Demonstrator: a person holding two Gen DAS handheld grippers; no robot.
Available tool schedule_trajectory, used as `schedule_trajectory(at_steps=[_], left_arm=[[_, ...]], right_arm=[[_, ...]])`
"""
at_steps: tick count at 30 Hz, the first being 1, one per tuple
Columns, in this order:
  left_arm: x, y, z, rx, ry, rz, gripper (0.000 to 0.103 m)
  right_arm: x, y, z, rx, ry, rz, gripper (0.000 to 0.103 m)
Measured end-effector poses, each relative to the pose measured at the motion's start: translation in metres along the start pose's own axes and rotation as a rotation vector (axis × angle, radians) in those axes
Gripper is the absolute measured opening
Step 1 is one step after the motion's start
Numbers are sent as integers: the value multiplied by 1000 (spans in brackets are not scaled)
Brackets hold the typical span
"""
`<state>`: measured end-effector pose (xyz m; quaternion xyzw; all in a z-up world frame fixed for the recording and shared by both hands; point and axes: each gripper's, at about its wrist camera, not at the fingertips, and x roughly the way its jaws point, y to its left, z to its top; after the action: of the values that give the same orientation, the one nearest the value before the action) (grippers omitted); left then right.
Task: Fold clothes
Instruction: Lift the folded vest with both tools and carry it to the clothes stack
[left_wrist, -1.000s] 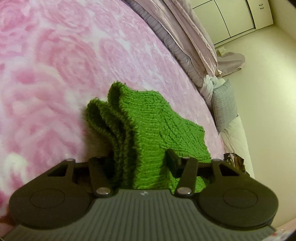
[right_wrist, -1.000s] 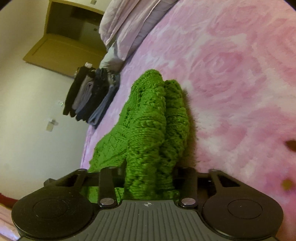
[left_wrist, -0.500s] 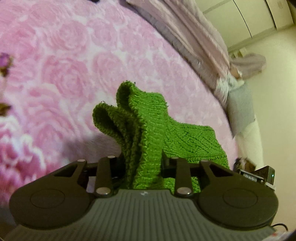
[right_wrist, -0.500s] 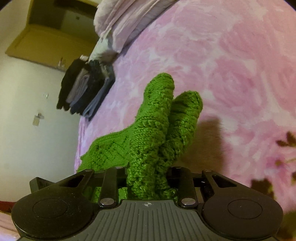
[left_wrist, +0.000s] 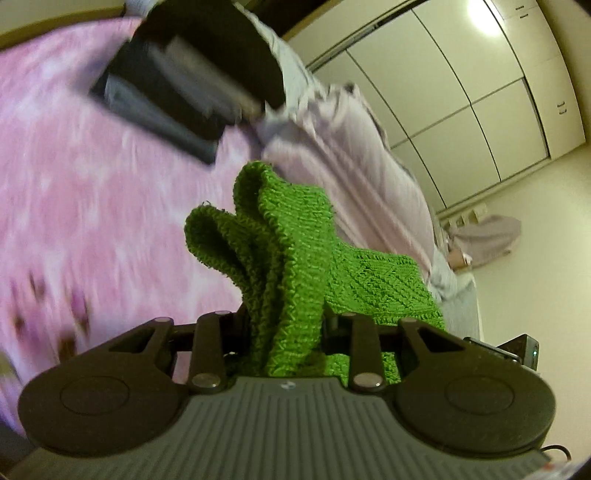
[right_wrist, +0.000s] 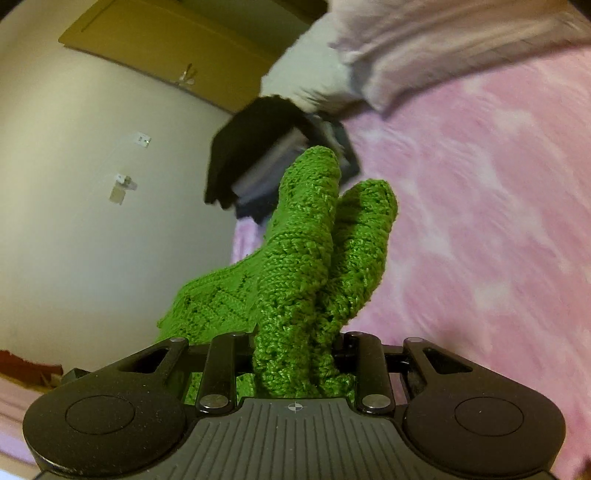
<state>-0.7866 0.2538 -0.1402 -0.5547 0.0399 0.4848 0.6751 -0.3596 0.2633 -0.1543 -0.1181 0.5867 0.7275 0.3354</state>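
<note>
Both claws, left claw (left_wrist: 284, 325) and right claw (right_wrist: 295, 343), clench the unlabelled green knit (left_wrist: 295, 236).

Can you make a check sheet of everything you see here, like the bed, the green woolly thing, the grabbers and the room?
Surface: pink rose-patterned blanket on a bed.
Job's things: green knitted garment, bunched in folds, lifted.
Clutter: dark stack of folded clothes; pale bedding heaped behind.
Grippers: left gripper and right gripper each shut on the garment.
Cables: one thin dark cable at the lower right edge.
Surroundings: cream wardrobe doors; plain wall with sockets.
</note>
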Motion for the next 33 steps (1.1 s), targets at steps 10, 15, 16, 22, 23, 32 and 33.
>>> schedule_trajectory(at_steps=[10,15,16,22,23,32,33], left_arm=[[38,27,279,132,-150,-28,27],[68,42,376,163,-237,-45,27],[75,46,387,161,-246,-45,27],[119,81,421,117,-248,-18,27],[125,86,424,113,-243,-14,27],[177,137,424,119,-230,146,48],[175,141,424,109,-235,152,48]], right_arm=[[177,128,194,-155,-104,82,25],[255,171,286,-251,-147,110,25],[268,174,298,-261,-151,114,25],[336,157,339,-269,-121,117,25],[347,151,343,-264,-112,115,25],[416,94,356,-231,-106,-108,58],[419,93,354,-239,-120,-146,58]])
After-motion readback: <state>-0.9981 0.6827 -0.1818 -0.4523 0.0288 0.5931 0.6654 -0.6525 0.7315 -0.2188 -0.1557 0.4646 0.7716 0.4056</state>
